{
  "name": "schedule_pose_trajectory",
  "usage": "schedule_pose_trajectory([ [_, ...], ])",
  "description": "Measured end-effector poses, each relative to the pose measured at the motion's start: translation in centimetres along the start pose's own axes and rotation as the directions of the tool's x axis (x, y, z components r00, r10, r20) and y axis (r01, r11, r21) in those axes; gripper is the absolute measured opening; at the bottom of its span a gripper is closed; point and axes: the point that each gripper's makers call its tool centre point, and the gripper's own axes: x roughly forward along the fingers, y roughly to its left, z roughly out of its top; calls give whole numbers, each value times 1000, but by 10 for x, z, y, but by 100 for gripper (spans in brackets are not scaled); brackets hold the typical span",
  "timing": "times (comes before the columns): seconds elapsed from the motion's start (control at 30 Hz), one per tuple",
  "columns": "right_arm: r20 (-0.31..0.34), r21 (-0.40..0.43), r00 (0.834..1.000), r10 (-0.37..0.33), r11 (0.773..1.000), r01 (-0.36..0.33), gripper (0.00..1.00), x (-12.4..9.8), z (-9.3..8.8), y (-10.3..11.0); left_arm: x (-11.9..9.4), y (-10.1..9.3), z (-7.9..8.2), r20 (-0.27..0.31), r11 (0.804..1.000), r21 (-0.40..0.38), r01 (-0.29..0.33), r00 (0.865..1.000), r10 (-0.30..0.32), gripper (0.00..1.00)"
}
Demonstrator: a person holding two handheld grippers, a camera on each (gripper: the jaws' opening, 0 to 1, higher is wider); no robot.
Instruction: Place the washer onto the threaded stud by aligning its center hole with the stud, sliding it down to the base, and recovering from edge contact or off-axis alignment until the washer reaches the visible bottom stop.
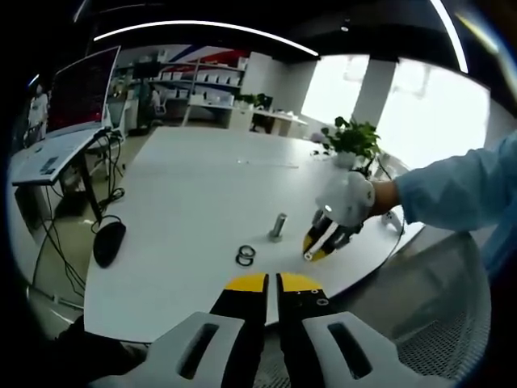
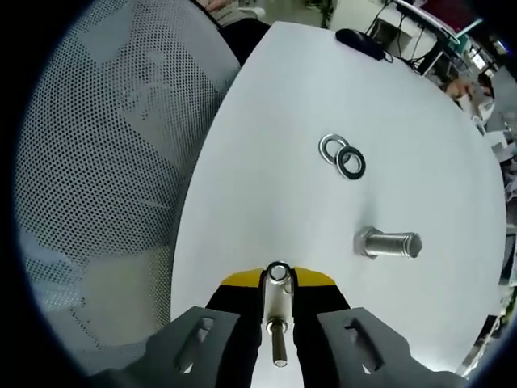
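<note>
Right gripper: jaws clenched on a slim metal piece that runs back between them, with a small ring-shaped end at the yellow tips. It's hard to read this close to the lens. It may be a short pin or bolt with a washer on its end, but I cannot tell.

Left gripper: jaws pressed together with nothing between them, held low at the near edge of the white table, idle.

In the left gripper view, a gloved hand holds the right gripper just right of the threaded stud, near it but apart. The stud stands upright on its hex base with its shaft bare, so no washer is seated yet.

Two washers lie flat on the table, touching or slightly overlapping, a little way from the stud on its far side from the right gripper. A mesh chair sits off the table edge.

Step, as a judgement: early approach or pre-placement, with nothing at the bottom stop yet.

Next move: if the ring at the tips is a washer, bring it over the stud top, level it, centre the hole on the axis, then lower it. If it catches on the thread edge, back off and re-centre. If not, one of the loose washers needs picking up first. They lie flat on the table and close together, so it will need an edge pinch that takes one without dragging the other.
</note>
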Motion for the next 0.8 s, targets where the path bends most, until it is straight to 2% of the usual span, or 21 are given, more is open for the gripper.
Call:
schedule_pose_trajectory([
  [0.23, 13, 11, 1000, -9, 1000, 9, 14, -18, 0, -2, 0, 0, 0, 1, 1000, -1, 0, 1000, 0, 2],
  [0.43, 27, 52, 999, -24, 998, 23, 14, -38, -1, -3, 0, 0, 0, 0, 1000, -1, -1, 1000, 1, 2],
  [0.8, 39, 122, 997, -67, 991, 62, 13, -61, -17, -7, 0, -1, -1, -5, 1000, 1, 1, 1000, -1, 2],
])
